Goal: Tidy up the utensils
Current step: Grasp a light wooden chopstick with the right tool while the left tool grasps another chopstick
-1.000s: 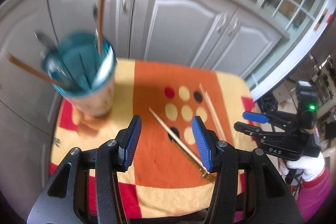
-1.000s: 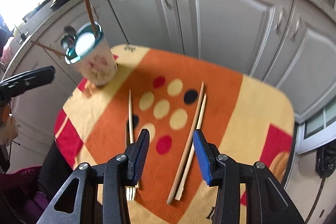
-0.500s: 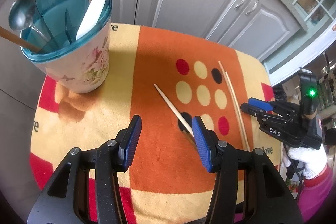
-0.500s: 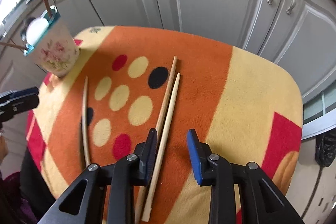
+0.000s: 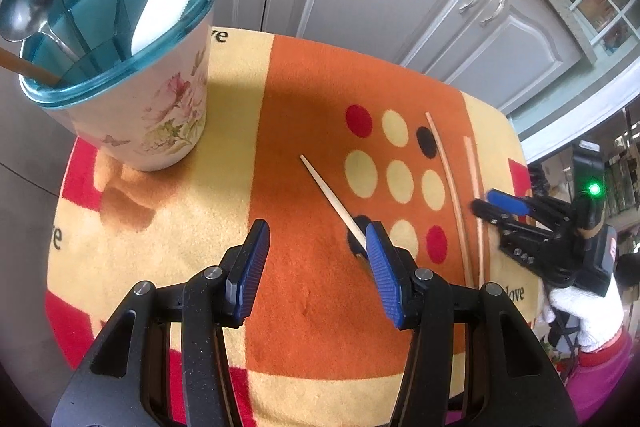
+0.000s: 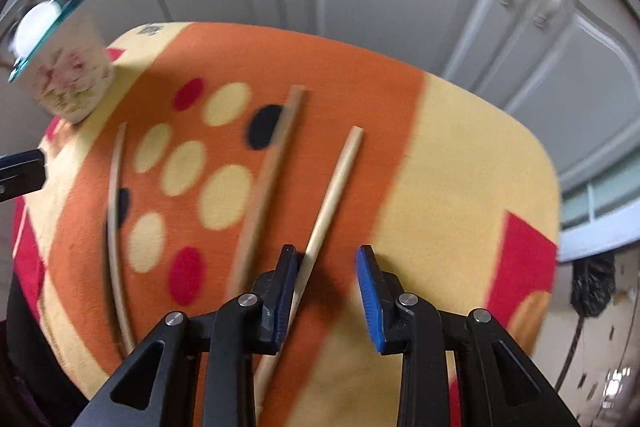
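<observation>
An orange and yellow cloth (image 5: pixel 224 131) covers the table. A floral cup (image 5: pixel 160 95) holds spoons. Left gripper (image 5: pixel 316 267) is spread above one chopstick (image 5: pixel 332 199). Right gripper (image 6: pixel 326 291) stands apart, a chopstick pair (image 6: pixel 332 195) between its jaws, not pinched.

Both wrist cameras look steeply down, close over the shared patterned cloth (image 5: pixel 312 131).

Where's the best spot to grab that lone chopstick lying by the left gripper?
Take the lone chopstick near its thicker near end, coming straight down, jaws set across its slanted length. It lies flat on the cloth, so only its sides give purchase.
</observation>
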Demonstrator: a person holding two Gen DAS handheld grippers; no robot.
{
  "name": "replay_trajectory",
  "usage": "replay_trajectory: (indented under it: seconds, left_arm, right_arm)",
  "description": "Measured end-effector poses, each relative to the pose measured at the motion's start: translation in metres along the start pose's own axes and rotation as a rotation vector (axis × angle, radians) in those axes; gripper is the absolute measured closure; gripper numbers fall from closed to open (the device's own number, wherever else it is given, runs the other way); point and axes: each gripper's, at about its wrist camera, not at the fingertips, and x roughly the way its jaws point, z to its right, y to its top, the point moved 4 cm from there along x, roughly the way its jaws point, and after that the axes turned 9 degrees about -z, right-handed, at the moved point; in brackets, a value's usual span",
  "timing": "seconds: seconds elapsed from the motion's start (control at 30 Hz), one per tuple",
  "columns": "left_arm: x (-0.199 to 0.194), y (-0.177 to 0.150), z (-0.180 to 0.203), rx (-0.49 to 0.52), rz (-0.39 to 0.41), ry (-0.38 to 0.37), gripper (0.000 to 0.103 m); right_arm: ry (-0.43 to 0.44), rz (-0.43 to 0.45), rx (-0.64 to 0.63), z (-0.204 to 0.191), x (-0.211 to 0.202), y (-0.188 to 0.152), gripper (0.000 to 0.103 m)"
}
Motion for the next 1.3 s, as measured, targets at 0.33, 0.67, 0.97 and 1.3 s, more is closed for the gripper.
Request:
replay_trajectory:
  seconds: [0.33,0.67,0.97,1.3]
  left_arm:
    - [0.021,0.010,0.004,-0.048,-0.021,-0.029,0.054]
    - [0.049,0.008,0.015,-0.039,-0.120,-0.013,0.054]
    - [0.066,0.030,0.038,0.014,-0.126,-0.053,0.055]
    - [0.054,0.031,0.040,0.073,-0.132,0.023,0.057]
  right_arm:
    - [0.148,0.049,0.073,0.022,-0.017,-0.003,0.073]
    - [0.137,0.000,-0.013,0.011,-0.001,0.012,0.082]
    - [0.035,0.000,-0.086,0.011,0.000,0.007,0.086]
    - [0.154,-0.002,0.034,0.029,0.001,0.003,0.085]
